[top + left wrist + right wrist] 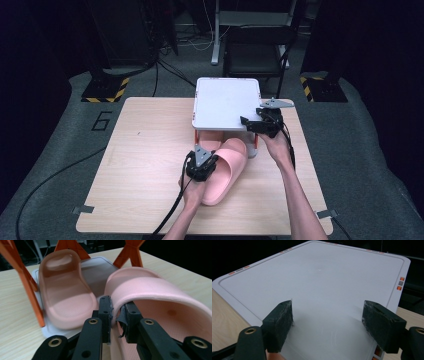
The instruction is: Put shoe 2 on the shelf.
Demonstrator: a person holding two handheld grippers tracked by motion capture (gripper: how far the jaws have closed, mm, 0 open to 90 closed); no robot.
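Note:
A pink slipper (pixel 227 170) lies on the wooden table (pixel 145 165) in front of a small rack. My left gripper (pixel 211 162) is shut on this slipper's side wall (pixel 155 290), the rim pinched between the pads of the left gripper (pixel 117 312). A second pink slipper (pixel 65 292) rests on the rack's lower tray (pixel 97 270), between orange legs (pixel 27 287); from above its toe (pixel 210 146) peeks out under the top shelf. My right gripper (pixel 248 124) hovers open over the near right part of the white top shelf (pixel 319 277), nothing between the fingers of the right gripper (pixel 328 320).
The rack's white top shelf (pixel 225 102) stands at the table's far middle. A dark chair (pixel 257 50) sits beyond the table. Cables trail off the front edge. Bare tabletop stretches to the left.

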